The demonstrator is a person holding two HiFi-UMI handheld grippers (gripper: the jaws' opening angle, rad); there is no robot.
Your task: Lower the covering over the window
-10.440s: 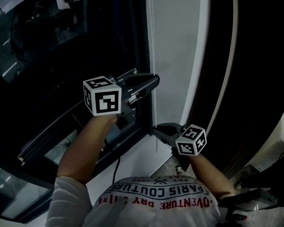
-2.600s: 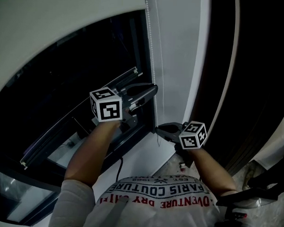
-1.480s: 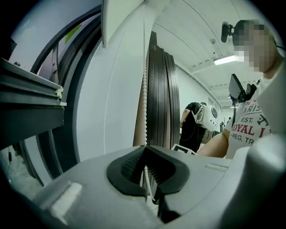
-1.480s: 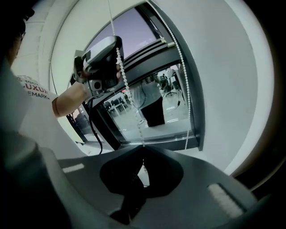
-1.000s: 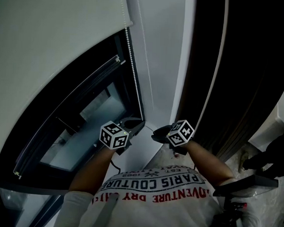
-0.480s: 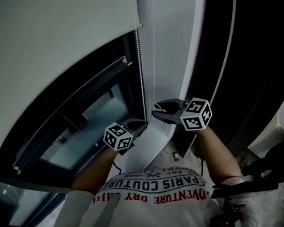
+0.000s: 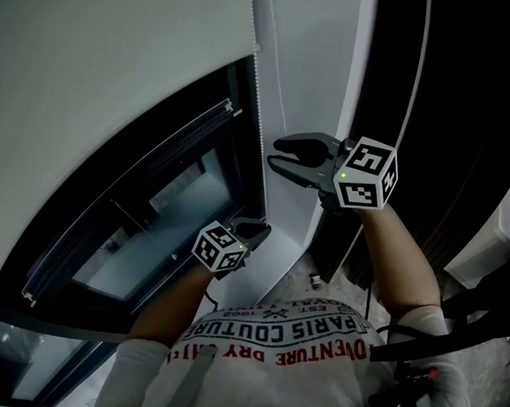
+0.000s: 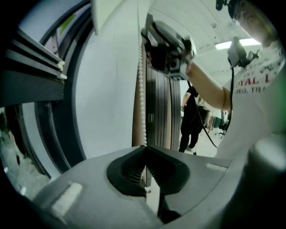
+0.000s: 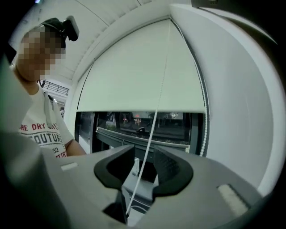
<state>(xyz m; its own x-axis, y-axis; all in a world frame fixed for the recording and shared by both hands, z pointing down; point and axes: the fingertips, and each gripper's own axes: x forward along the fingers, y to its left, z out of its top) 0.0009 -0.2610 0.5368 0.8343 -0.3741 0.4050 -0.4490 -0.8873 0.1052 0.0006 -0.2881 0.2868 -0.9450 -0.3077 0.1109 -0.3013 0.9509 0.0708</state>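
Note:
The white roller blind (image 7: 117, 83) covers the upper part of the dark window (image 7: 154, 202), and its bottom edge (image 9: 138, 111) hangs partway down the glass. A bead chain (image 7: 261, 106) hangs beside the frame. My left gripper (image 7: 258, 230) is low by the sill, shut on the bead chain (image 8: 142, 89), which runs down into its tips (image 8: 145, 146). My right gripper (image 7: 274, 157) is higher up and open. Its jaws have just been closing a little. A thin white cord (image 9: 152, 129) passes between them without touching the pads (image 9: 172, 165).
A white wall strip (image 7: 320, 75) and a dark curtain or panel (image 7: 444, 122) stand right of the window. Another person (image 8: 194, 116) stands far back in the room. Black equipment (image 7: 424, 391) sits on the floor at lower right.
My right gripper has risen from beside the left gripper to well above it, along the cord. The left gripper has stayed low by the sill. Over ten seconds the blind has come down.

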